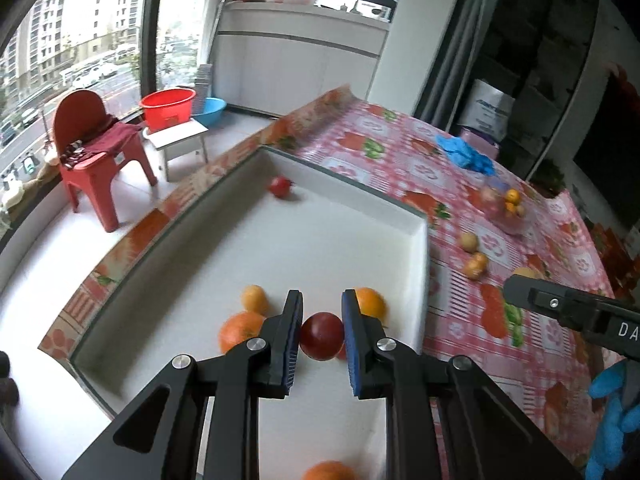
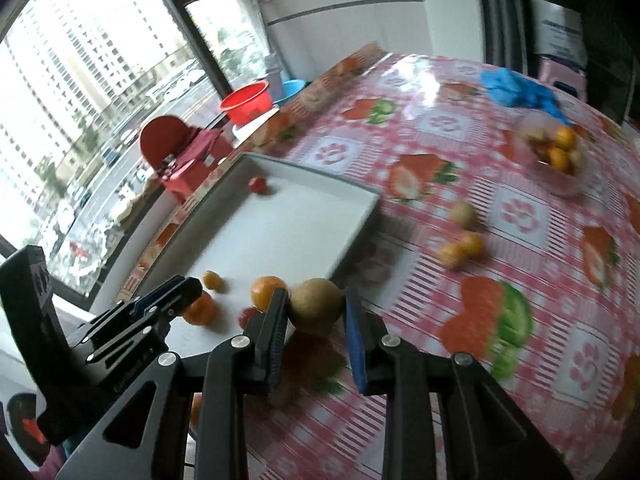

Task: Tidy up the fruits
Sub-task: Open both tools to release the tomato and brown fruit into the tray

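My left gripper [image 1: 322, 304] is shut on a dark red round fruit [image 1: 322, 336], held over the near end of the white tray [image 1: 420, 248]. Oranges [image 1: 240, 330] [image 1: 370, 302] lie in the tray under it, and a small red fruit [image 1: 281, 187] sits at the far end. My right gripper [image 2: 316, 294] is shut on a brownish-green round fruit [image 2: 316, 306] just outside the tray's [image 2: 360, 220] near corner, above the tablecloth. The left gripper [image 2: 172, 296] shows at the left of the right wrist view. The right gripper [image 1: 516, 290] enters the left wrist view from the right.
Loose small fruits [image 2: 464, 214] [image 2: 460, 250] lie on the pink fruit-print tablecloth [image 2: 520, 216]. A clear bowl of fruit [image 2: 556, 152] and blue gloves [image 2: 516, 88] are farther back. A blue-gloved hand [image 1: 612, 412] is at the right. A red chair [image 1: 92, 152] and red basin [image 1: 168, 106] stand by the window.
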`<state>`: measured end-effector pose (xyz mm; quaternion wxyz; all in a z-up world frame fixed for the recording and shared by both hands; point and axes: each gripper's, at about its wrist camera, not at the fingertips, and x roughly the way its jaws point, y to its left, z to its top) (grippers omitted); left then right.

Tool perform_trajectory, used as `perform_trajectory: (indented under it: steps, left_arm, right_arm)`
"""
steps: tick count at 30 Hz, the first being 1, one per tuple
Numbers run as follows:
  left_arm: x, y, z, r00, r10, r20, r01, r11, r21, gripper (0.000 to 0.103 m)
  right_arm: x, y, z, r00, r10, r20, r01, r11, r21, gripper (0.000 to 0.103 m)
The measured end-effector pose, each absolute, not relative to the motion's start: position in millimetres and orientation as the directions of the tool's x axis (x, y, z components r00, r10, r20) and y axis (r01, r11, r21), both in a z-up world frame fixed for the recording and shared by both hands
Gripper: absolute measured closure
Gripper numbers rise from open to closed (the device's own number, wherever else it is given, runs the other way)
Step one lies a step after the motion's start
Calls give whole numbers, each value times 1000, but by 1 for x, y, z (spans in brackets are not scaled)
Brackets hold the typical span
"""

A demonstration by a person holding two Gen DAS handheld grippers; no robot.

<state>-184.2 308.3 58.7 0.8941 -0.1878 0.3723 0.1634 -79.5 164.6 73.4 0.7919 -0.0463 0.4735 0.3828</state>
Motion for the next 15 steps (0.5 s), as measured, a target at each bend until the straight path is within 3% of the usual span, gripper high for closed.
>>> perform_trajectory:
  steps: [15]
  left_arm:
    - [-178,332,41,630,223,-744,-491,856,-160,81]
  right_arm:
    - [-66,228,44,154,537,-829,-673,671,310,69]
